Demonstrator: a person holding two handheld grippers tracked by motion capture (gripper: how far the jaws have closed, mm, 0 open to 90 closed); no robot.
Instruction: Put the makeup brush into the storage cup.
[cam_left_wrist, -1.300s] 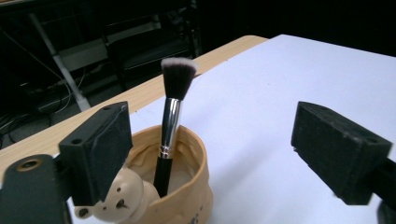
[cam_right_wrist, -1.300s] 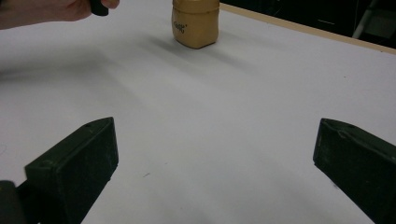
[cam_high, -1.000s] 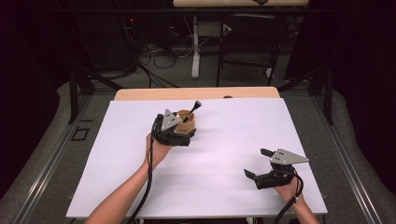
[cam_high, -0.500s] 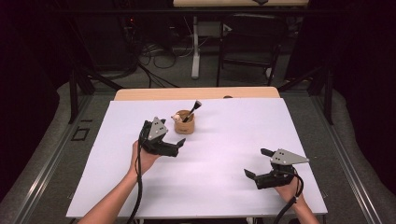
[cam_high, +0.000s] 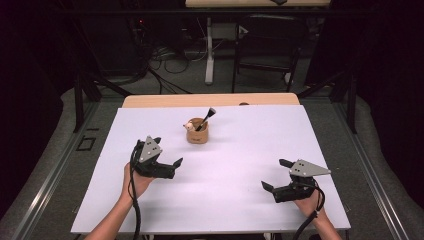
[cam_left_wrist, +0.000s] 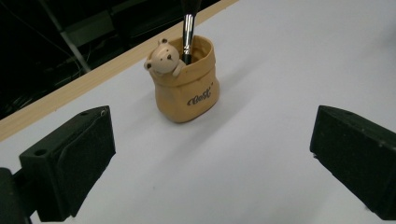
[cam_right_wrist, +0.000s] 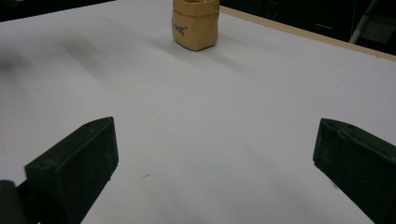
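A small tan pot (cam_high: 198, 134) shaped like a sack stands upright on the white table (cam_high: 240, 150), back of centre. A little bear figure (cam_left_wrist: 163, 58) peeks over its rim, and a black brush (cam_high: 206, 119) leans inside it. My left gripper (cam_high: 167, 152) hovers to the near left of the pot, apart from it, open with nothing between its jaws. The left gripper view looks straight at the pot (cam_left_wrist: 187, 88) and the brush's metal ferrule (cam_left_wrist: 188, 28). My right gripper (cam_high: 276, 174) is at the near right, open and empty, with the pot (cam_right_wrist: 196, 25) far ahead of it.
A bare wooden strip (cam_high: 165, 101) runs along the table's far edge. Beyond it, the dark floor holds cables and a desk's legs (cam_high: 210, 55). A dark rail frame (cam_high: 80, 95) flanks the table on both sides.
My left gripper has drawn back from the pot, toward the near left, and now stands apart from it. The pot and the right gripper have stayed where they were.
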